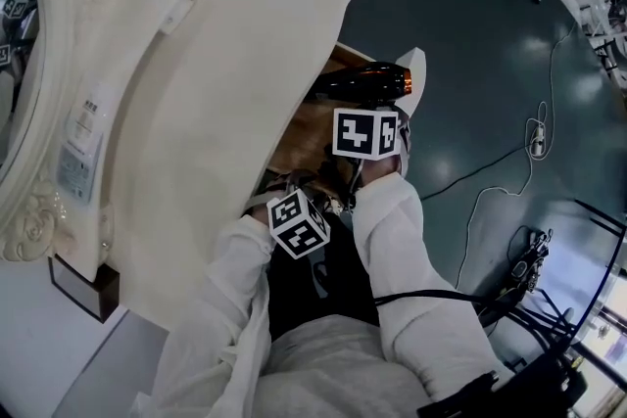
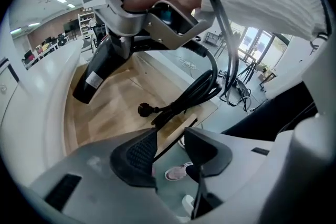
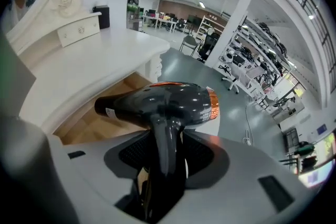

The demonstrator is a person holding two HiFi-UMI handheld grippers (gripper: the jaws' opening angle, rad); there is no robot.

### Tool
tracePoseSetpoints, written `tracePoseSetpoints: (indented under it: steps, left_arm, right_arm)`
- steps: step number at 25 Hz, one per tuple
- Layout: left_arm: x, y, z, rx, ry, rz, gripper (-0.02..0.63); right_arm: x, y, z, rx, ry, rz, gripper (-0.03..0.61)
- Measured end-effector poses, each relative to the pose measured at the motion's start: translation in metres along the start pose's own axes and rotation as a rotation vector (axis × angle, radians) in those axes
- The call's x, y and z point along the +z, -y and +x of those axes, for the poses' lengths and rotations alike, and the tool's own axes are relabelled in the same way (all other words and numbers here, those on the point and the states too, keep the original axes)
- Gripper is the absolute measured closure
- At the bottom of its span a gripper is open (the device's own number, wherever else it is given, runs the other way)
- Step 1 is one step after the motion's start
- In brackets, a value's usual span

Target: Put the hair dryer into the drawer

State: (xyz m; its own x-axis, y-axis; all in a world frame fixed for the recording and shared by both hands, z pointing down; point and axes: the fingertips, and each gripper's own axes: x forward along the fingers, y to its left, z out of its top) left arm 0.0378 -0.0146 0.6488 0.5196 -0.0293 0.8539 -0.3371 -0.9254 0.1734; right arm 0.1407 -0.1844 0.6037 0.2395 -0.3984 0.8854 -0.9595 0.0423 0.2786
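Observation:
The black hair dryer [image 1: 361, 81] [image 3: 157, 103] with an orange rear ring hangs over the open wood-bottomed drawer [image 1: 299, 140] [image 2: 113, 107]. My right gripper [image 1: 367, 111] [image 3: 168, 140] is shut on its handle, barrel level and pointing toward the dressing table. In the left gripper view the dryer [image 2: 97, 73] hovers over the drawer's far part. Its coiled black cord [image 2: 191, 93] and plug [image 2: 144, 109] lie on the drawer bottom. My left gripper [image 1: 292, 199] [image 2: 170, 136] sits at the drawer's near edge with a gap between its pads; a thin dark line crosses that gap.
The white dressing table top [image 1: 225, 83] overhangs the drawer, with an ornate mirror frame [image 1: 39, 113] at the left. Loose cables [image 1: 509, 186] trail on the grey floor to the right. A shoe [image 2: 176, 172] shows below the left jaws. Office chairs [image 3: 207, 44] stand far off.

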Motion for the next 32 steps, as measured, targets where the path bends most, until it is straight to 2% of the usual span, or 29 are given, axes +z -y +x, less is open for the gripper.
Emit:
tracePoseSetpoints:
  steps: [4, 9, 14, 17, 24, 32]
  left_arm:
    - [-0.003, -0.006, -0.002, 0.005, -0.032, -0.045, 0.453]
    - [-0.003, -0.005, -0.002, -0.026, -0.038, -0.065, 0.451]
    - [0.000, -0.006, -0.003, -0.058, -0.001, -0.138, 0.453]
    - [0.000, -0.007, -0.003, -0.062, 0.000, -0.147, 0.453]
    - [0.001, -0.009, -0.005, -0.072, 0.034, -0.213, 0.456]
    - [0.000, -0.011, -0.005, -0.077, 0.021, -0.243, 0.457]
  right_arm:
    - [0.003, -0.021, 0.007, 0.060, -0.019, -0.011, 0.339]
    - [0.002, -0.046, 0.016, 0.202, -0.075, 0.094, 0.339]
    - [0.005, -0.053, 0.022, 0.270, -0.075, 0.166, 0.337]
    - [0.002, -0.055, 0.029, 0.302, -0.085, 0.196, 0.337]
    - [0.007, -0.052, 0.039, 0.274, -0.074, 0.148, 0.337]
    - [0.008, -0.057, 0.046, 0.302, -0.138, 0.148, 0.336]
